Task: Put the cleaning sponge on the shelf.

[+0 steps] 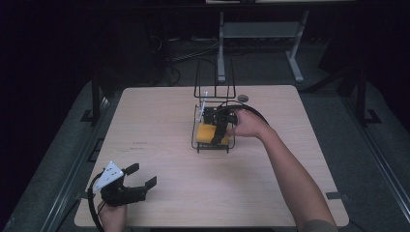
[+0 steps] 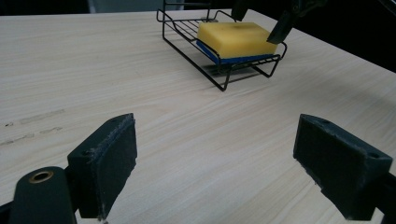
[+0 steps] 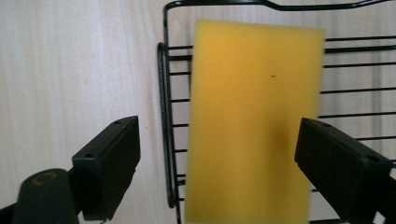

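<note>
There is one wooden table (image 1: 159, 145). On it sits one black wire rack (image 1: 197, 140), in the middle of the high view. One yellow sponge (image 1: 205, 133) with a blue bottom lies in the rack. One small round dark thing (image 1: 242, 98) sits on the table near the top. There are two grippers: the left gripper (image 1: 140, 179) at the lower left and the right gripper (image 1: 221, 133) over the rack. Each has two black jaws. Two hands hold them.
</note>
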A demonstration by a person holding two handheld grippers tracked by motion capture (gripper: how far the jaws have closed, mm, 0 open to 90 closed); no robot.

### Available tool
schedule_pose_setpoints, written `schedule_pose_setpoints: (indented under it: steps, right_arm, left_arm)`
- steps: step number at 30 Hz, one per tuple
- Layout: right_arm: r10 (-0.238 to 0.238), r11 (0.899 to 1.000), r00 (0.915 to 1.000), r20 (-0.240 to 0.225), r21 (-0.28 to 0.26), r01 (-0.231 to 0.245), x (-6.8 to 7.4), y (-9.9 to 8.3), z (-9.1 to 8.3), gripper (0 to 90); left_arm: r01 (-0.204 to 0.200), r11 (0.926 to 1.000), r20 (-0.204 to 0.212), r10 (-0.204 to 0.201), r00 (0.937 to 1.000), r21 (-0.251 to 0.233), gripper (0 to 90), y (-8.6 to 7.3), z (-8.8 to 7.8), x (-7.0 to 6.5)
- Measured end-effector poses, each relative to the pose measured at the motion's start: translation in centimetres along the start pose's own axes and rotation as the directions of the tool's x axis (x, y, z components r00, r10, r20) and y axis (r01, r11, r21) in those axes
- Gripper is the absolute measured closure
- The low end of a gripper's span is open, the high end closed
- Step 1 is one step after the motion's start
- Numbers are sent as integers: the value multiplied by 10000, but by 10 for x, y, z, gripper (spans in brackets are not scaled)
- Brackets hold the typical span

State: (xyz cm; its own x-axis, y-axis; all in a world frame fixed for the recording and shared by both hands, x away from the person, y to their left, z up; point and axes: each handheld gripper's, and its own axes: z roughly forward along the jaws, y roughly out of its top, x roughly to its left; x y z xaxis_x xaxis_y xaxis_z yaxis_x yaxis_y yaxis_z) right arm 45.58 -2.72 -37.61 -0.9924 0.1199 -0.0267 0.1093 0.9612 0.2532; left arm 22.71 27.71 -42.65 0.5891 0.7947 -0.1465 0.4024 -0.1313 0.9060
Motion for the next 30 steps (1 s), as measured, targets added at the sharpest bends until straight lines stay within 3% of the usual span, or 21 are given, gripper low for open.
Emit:
schedule_pose_setpoints:
  steps: [3, 6, 19, 30]
  right_arm:
    - [21, 9997, 9999, -100, -248, -23, 0, -2, 0, 141]
    - [139, 9997, 9999, -97, -175, -141, 2, -5, 1, 141]
    - [-227, 9995, 9997, 60, -219, 228, 12, -1, -4, 141]
    - [-223, 9991, 9997, -103, -363, 220, 23, -4, -5, 140]
  left_arm:
    - [-25, 10000, -21, 25, 10000, 7, 128, 0, -1, 1]
    - [-5, 10000, -24, 5, 10000, -21, 128, 0, -1, 1]
    - [34, 10000, -81, -35, 10000, -56, 128, 0, -1, 1]
    - [40, 10000, -92, -41, 9999, -48, 128, -1, 0, -1]
